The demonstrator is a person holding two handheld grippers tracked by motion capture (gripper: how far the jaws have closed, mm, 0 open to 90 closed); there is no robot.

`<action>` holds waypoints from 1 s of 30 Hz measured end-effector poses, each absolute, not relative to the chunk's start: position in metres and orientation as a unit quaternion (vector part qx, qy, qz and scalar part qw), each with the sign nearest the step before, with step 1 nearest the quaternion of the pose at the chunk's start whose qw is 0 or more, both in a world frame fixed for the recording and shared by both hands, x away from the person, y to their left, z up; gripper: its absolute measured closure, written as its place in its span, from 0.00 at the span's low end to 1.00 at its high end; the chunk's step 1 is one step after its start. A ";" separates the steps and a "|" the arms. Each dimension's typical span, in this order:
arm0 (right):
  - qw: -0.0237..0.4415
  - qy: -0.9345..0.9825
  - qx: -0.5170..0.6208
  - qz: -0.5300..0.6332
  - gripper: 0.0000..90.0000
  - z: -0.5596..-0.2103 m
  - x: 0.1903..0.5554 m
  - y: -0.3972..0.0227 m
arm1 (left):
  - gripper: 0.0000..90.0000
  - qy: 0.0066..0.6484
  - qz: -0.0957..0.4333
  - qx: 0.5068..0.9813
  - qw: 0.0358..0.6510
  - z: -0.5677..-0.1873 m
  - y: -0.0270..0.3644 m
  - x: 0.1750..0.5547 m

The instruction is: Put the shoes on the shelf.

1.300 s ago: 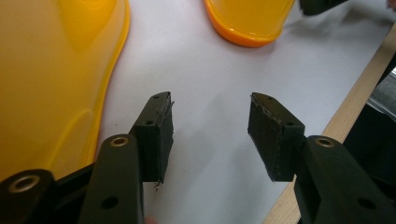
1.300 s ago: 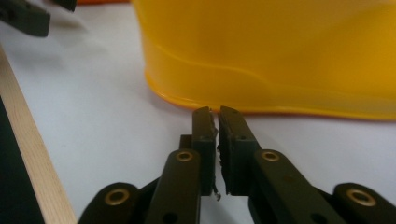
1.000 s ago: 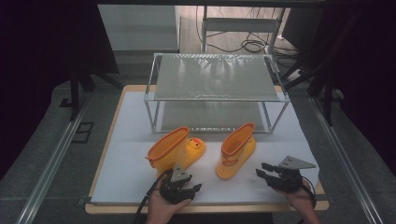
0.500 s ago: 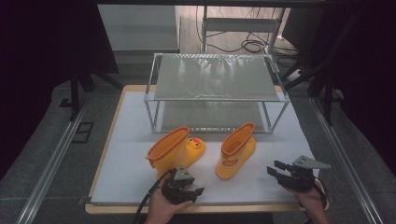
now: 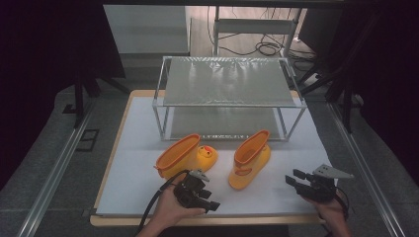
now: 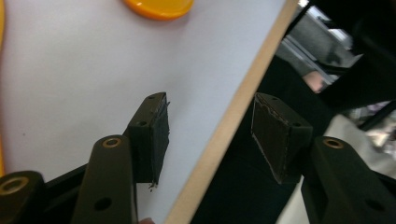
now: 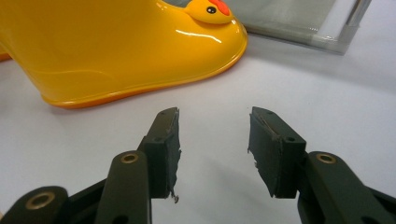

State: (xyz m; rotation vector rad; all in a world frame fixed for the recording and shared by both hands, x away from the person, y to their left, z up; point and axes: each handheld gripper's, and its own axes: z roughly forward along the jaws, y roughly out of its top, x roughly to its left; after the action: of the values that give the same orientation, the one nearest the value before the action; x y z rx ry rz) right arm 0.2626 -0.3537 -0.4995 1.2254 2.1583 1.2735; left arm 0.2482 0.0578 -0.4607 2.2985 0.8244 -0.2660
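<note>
Two glossy yellow-orange duck boots sit on the white table (image 5: 133, 182). One boot (image 5: 184, 154) lies on its side at the left, its duck face turned right. The other boot (image 5: 251, 160) stands upright and also appears close up as a yellow boot (image 7: 126, 46) ahead and left of my right gripper (image 7: 212, 135). That right gripper (image 5: 292, 177) is open and empty, just right of the upright boot. My left gripper (image 5: 212, 205) is open and empty near the front edge, below the lying boot. From the left gripper (image 6: 208, 121) I see its jaws straddling the table edge (image 6: 233, 116).
A two-level metal shelf rack (image 5: 227, 81) stands behind the boots at the table's back; its lower corner (image 7: 336, 32) is ahead of my right gripper. An orange boot part (image 6: 159, 5) lies ahead of my left gripper. Dark floor and rails surround the table.
My left gripper has turned from pointing at the lying boot to pointing right along the front edge. My right gripper has shifted slightly. Both boots are still.
</note>
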 end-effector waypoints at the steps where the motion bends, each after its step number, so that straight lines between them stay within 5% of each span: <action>1: 0.176 0.762 0.432 0.449 0.59 -0.500 0.263 -0.354 | 0.52 0.315 -0.103 0.881 0.338 -0.456 0.058 0.248; 17: 0.175 0.762 0.431 0.449 0.59 -0.499 0.263 -0.354 | 0.53 0.282 -0.099 0.894 0.334 -0.356 0.040 0.265; 30: 0.173 0.763 0.434 0.447 0.59 -0.501 0.264 -0.355 | 0.55 0.283 -0.113 0.888 0.344 -0.320 0.027 0.296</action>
State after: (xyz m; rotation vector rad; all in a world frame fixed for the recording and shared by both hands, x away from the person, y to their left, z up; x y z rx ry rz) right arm 0.2640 -0.3546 -0.5007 1.2304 2.1637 1.2684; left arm 0.2958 0.0268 -0.3202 2.3080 0.7343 -0.2923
